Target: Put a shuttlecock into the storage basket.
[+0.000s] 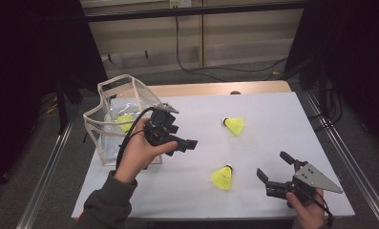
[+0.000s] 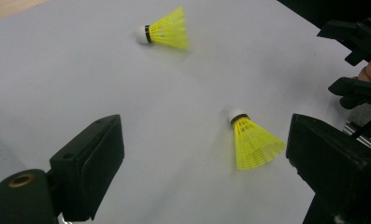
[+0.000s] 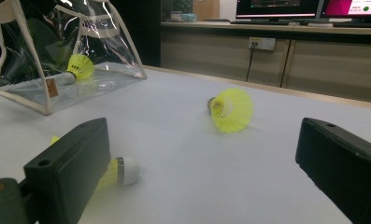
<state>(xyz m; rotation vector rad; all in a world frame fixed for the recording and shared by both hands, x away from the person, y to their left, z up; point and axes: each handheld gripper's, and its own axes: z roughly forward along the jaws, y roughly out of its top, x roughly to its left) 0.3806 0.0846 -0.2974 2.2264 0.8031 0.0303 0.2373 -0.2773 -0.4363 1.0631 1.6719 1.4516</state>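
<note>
Two yellow shuttlecocks lie on the white table: a far one (image 1: 235, 125) (image 2: 167, 32) (image 3: 232, 109) and a near one (image 1: 222, 177) (image 2: 253, 142) (image 3: 122, 170). The right gripper's left jaw partly hides the near one in the right gripper view. A third shuttlecock (image 1: 125, 121) (image 3: 80, 66) sits inside a clear bag (image 1: 106, 135) (image 3: 47, 88) with cream trim at the table's left. My left gripper (image 1: 187, 144) (image 2: 206, 140) is held just right of the bag, open and empty. My right gripper (image 1: 275, 167) (image 3: 202, 154) is open and empty, right of the near shuttlecock.
The white table top (image 1: 273, 109) ends in a wooden strip (image 1: 215, 88) at the back. Metal rails (image 1: 48, 167) run along both sides. Cabinets and cables (image 1: 187, 52) stand behind. The right gripper (image 2: 356, 60) is visible at the upper right of the left gripper view.
</note>
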